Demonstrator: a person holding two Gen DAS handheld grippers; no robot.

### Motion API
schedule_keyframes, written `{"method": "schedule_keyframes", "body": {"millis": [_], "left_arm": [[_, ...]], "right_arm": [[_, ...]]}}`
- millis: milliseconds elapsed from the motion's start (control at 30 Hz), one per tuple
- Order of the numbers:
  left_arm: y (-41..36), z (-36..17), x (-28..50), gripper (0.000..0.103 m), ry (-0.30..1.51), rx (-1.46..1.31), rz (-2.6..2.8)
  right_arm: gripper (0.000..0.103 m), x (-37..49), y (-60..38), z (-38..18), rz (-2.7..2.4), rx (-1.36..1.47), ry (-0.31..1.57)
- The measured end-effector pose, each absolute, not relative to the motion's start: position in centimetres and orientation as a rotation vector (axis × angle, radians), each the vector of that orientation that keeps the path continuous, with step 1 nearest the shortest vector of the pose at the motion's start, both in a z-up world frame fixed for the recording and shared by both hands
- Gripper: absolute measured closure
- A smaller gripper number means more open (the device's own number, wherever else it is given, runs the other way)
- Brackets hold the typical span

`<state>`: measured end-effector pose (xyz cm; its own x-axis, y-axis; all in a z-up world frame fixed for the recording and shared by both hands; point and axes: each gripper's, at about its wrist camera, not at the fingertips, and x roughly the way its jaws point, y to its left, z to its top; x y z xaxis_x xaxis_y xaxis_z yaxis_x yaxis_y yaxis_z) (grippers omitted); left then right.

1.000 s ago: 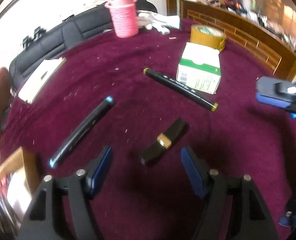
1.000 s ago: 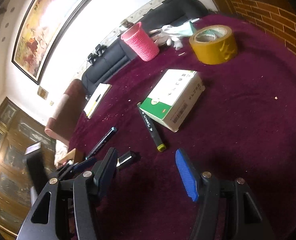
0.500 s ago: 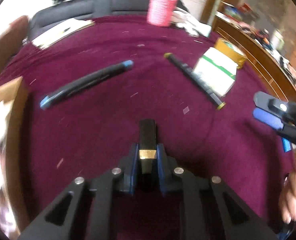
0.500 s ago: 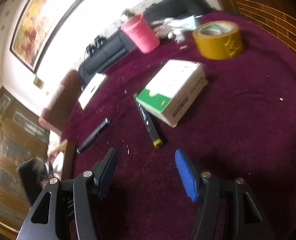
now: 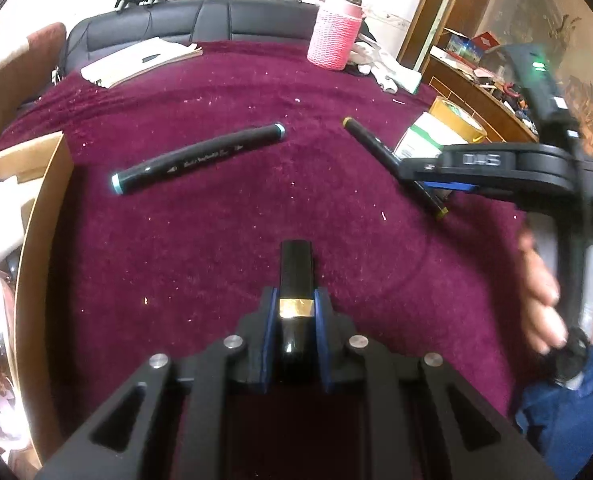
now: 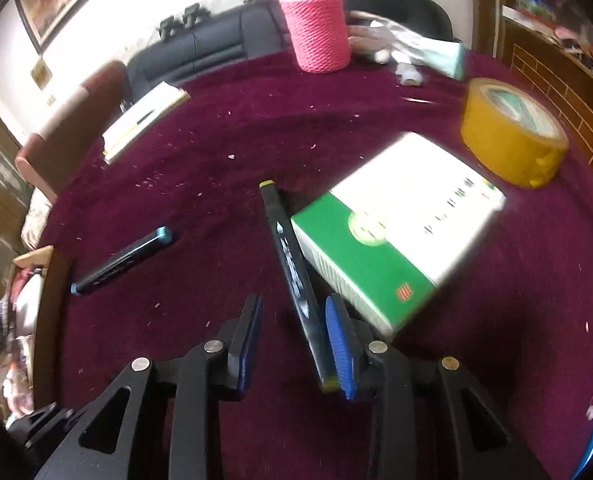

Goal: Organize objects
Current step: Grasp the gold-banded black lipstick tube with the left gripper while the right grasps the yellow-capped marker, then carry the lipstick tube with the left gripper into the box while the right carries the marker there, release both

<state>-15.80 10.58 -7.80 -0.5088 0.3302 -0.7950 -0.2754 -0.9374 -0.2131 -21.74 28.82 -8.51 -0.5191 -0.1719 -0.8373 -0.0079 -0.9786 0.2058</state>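
Note:
My left gripper (image 5: 295, 300) is shut on a short black tube with a gold band (image 5: 295, 276), held just above the maroon cloth. A black marker with blue caps (image 5: 200, 158) lies ahead of it to the left and also shows in the right wrist view (image 6: 122, 261). A black marker with yellow caps (image 6: 292, 276) lies between the fingers of my right gripper (image 6: 294, 322), against the right pad (image 6: 338, 344). The jaws stand partly open around it. In the left wrist view the right gripper (image 5: 448, 178) sits over that marker (image 5: 370, 142).
A green and white box (image 6: 396, 232) lies right beside the yellow-capped marker. A yellow tape roll (image 6: 512, 142), a pink knitted holder (image 6: 316, 24), a notebook (image 6: 144, 118) and white cloths (image 6: 400, 50) sit further back. A cardboard box edge (image 5: 44, 248) stands at the left.
My left gripper closed on the black tube and lifted it. My right gripper moved forward and down over the yellow-capped marker, with its jaws narrowed.

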Motion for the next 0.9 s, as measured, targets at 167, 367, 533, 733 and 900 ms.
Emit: {"method": "schedule_keyframes", "body": {"millis": [167,367,533,733,900], "left_arm": [[10.9,-7.8,-15.7,0.086,-0.068,-1.317,2.466],[10.3,-7.9,-15.9,0.086,-0.106,-1.316,2.441],[9.8,-7.9,-16.1,0.086,-0.163,-1.314,2.422],[9.5,-7.3,-15.6,0.086,-0.21,-1.289,2.422],[9.9,-5.5,-13.3,0.086,-0.194,-1.239,2.435]], "right_arm": [[0.087,-23.1,27.7,-9.2,-2.681,1.555,-0.18],[0.087,-19.7,27.9,-8.9,-2.591,1.597,-0.349],[0.087,-14.0,28.5,-8.3,-2.506,1.565,-0.475],[0.087,-7.7,28.6,-7.5,-2.466,1.446,-0.591],[0.087,-5.6,28.1,-7.3,-2.442,1.416,-0.582]]}}
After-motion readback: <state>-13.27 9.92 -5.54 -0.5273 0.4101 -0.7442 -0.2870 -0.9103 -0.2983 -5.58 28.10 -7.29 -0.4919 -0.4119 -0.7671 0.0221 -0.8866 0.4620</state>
